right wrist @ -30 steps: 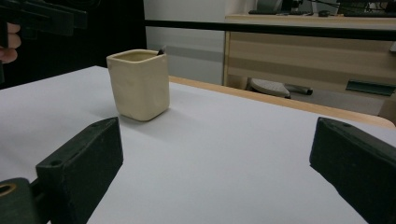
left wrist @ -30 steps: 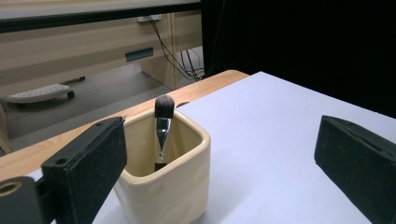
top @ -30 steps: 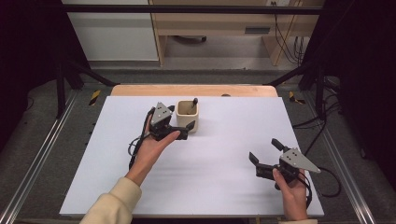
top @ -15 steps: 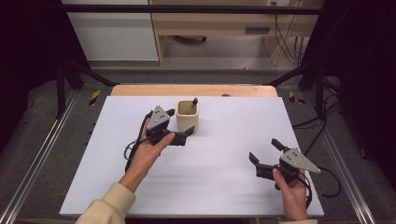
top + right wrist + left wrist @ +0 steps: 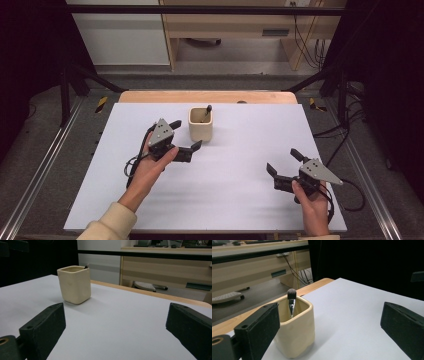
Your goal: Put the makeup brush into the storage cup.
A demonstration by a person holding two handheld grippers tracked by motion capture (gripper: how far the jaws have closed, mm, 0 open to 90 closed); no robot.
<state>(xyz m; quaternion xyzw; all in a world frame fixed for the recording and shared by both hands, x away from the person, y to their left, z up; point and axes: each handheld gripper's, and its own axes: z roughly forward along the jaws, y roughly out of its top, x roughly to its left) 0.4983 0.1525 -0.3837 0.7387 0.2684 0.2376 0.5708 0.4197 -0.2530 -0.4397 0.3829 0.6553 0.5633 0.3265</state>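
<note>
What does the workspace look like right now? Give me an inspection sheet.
Surface: white table top, wooden strip along its far edge.
Job's things: cream square cup standing upright, makeup brush inside it, bristles up.
Clutter: nothing seen.
Grippers: left gripper open beside the cup, not touching; right gripper open, empty, near the front right.
Cables: black cable trailing from the left gripper; another behind the right one.
Surroundings: wooden desk, metal frame rails, grey floor.
</note>
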